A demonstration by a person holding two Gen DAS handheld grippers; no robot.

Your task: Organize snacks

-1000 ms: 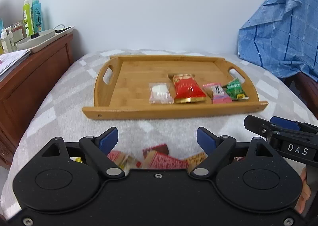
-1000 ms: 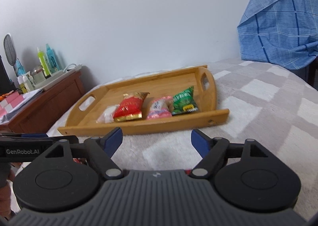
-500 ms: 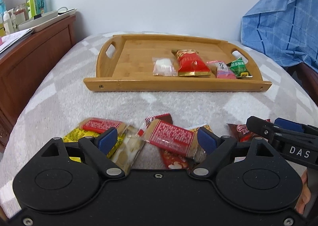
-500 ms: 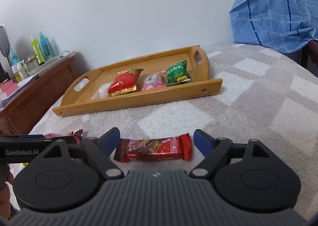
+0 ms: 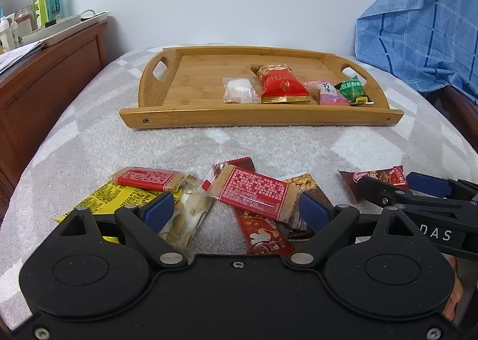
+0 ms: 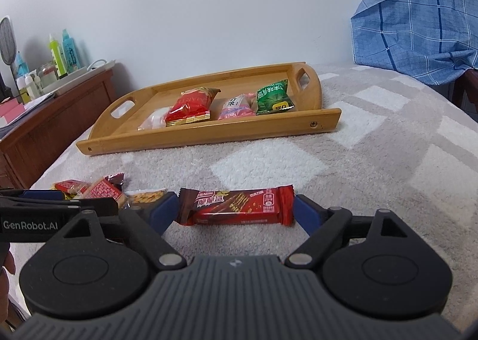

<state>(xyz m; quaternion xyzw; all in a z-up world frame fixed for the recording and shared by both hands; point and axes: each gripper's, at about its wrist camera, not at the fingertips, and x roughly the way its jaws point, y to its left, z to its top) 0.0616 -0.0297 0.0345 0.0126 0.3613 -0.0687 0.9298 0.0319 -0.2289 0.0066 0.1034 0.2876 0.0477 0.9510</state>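
Note:
A wooden tray (image 5: pixel 239 118) (image 6: pixel 209 133) lies at the far side of the grey checked blanket and holds a white packet (image 5: pixel 240 91), a red bag (image 5: pixel 280 84), a pink packet (image 5: pixel 328 93) and a green packet (image 5: pixel 352 90). Several loose snacks lie in a pile on the near side. My left gripper (image 5: pixel 236 208) is open low over the pile, straddling a red-labelled wafer pack (image 5: pixel 254 192) without pressing on it. My right gripper (image 6: pixel 234 216) is open with a red chocolate bar (image 6: pixel 236 208) lying crosswise between its pads, untouched by them.
A brown wooden dresser (image 5: pixel 44 85) with bottles and a white tray stands left of the bed. A blue checked cloth (image 5: pixel 418 35) hangs at the back right. The right gripper's fingers (image 5: pixel 385 193) reach in just right of the pile. Bare blanket separates pile and tray.
Both grippers have sunk and tipped toward the blanket. The loose pile has come into the left view, and the red bar now lies between the right gripper's fingers.

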